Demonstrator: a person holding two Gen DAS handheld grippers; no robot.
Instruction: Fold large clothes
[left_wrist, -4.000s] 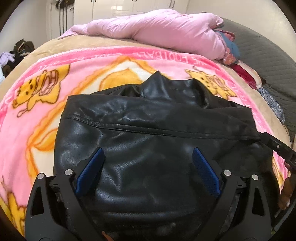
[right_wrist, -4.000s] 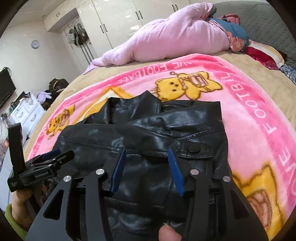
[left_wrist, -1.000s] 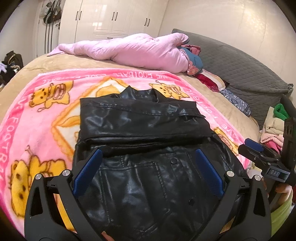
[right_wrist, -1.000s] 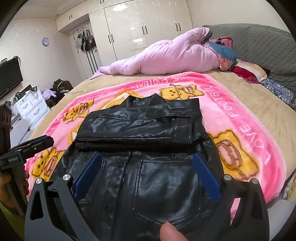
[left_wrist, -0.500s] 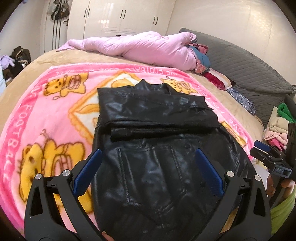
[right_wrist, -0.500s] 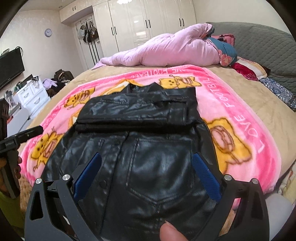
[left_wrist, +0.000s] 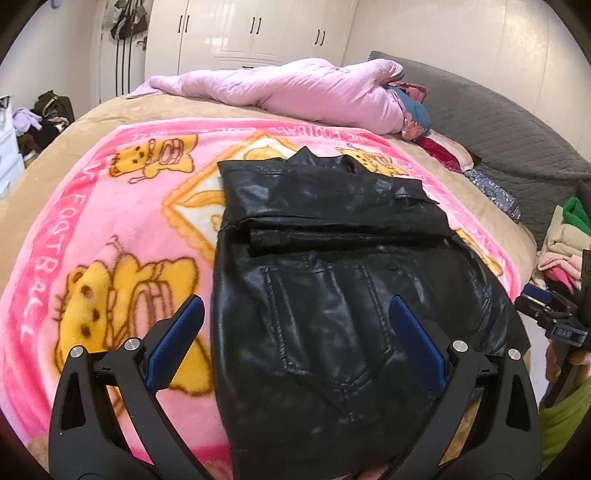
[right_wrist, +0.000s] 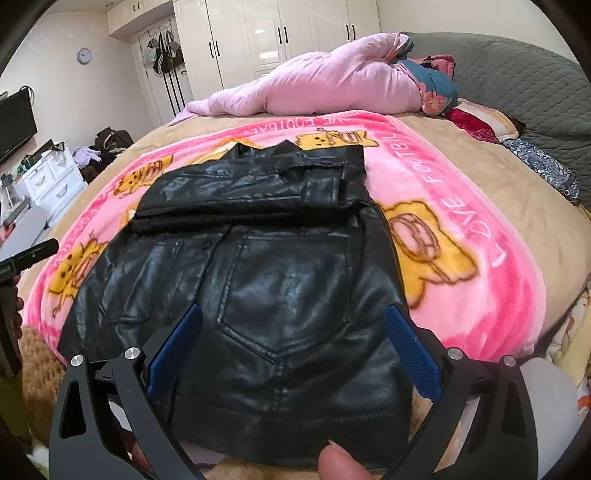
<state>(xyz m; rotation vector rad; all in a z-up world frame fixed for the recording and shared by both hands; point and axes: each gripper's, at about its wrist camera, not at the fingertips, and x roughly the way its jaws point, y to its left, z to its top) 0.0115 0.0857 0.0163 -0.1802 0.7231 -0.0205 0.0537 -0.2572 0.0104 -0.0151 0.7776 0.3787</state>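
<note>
A black leather jacket lies flat on a pink cartoon blanket, its sleeves folded in a band across the collar end. My left gripper hangs open above the jacket's near left edge, nothing between its blue pads. My right gripper is open too, over the near hem and right pocket. The right gripper shows at the right edge of the left wrist view. The left gripper shows at the left edge of the right wrist view.
A rolled pink quilt lies across the far end of the bed. A grey padded headboard stands at the right. Folded clothes are piled off the bed's right side. White drawers and wardrobes line the room.
Both grippers have pulled back toward the near edge of the bed and opened wide. The left view has swung left, so more of the blanket shows beside the jacket.
</note>
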